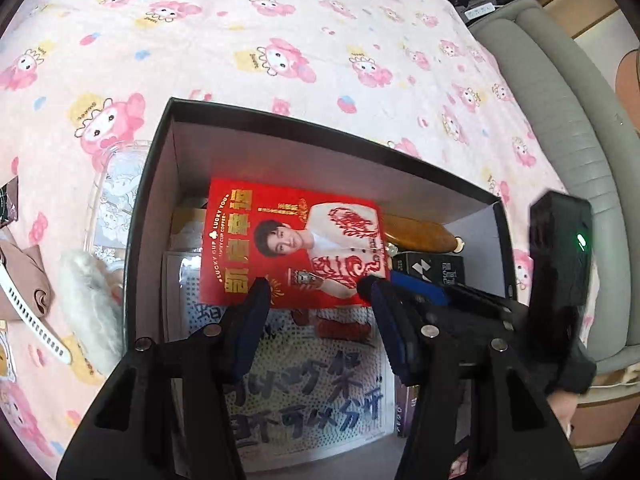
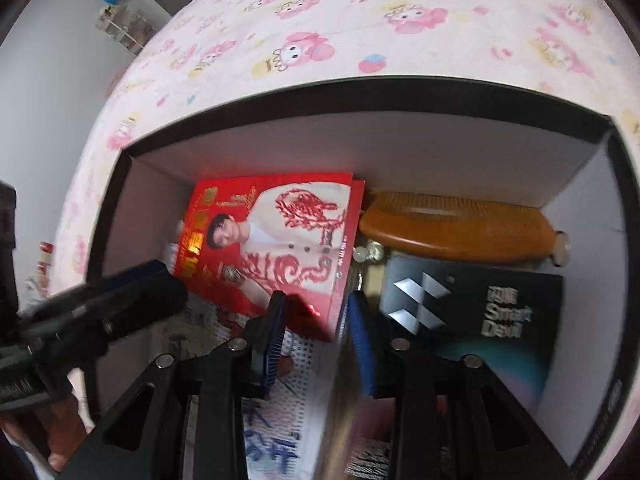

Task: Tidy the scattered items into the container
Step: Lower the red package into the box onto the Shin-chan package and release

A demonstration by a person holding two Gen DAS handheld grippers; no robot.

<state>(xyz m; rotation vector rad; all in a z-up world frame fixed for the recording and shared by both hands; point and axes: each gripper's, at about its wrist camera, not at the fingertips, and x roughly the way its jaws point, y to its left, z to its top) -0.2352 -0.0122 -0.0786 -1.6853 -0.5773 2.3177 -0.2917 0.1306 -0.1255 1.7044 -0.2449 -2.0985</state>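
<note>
A black box (image 1: pixel 304 120) with white inner walls stands on the pink cartoon bedsheet (image 1: pixel 240 40). Inside lie a red printed card (image 1: pixel 292 240), a wooden comb (image 2: pixel 456 228), a black "Smart Devil" carton (image 2: pixel 472 312) and a dotted white sheet with blue handwriting (image 1: pixel 304 392). My left gripper (image 1: pixel 316 296) hangs open over the box, nothing between its fingers. My right gripper (image 2: pixel 318 320) points down into the same box (image 2: pixel 360 84) with its pads apart over the red card's (image 2: pixel 272 232) corner. A blurred pale strip (image 2: pixel 340 408) runs beside its right finger; I cannot tell what it is.
Left of the box lie a white fluffy item (image 1: pixel 88 300), a clear case with cartoon print (image 1: pixel 116 200), a white ridged strap (image 1: pixel 36 320) and brown cloth (image 1: pixel 24 276). A grey padded edge (image 1: pixel 560 120) borders the bed on the right. A white shelf (image 2: pixel 120 28) stands by the wall.
</note>
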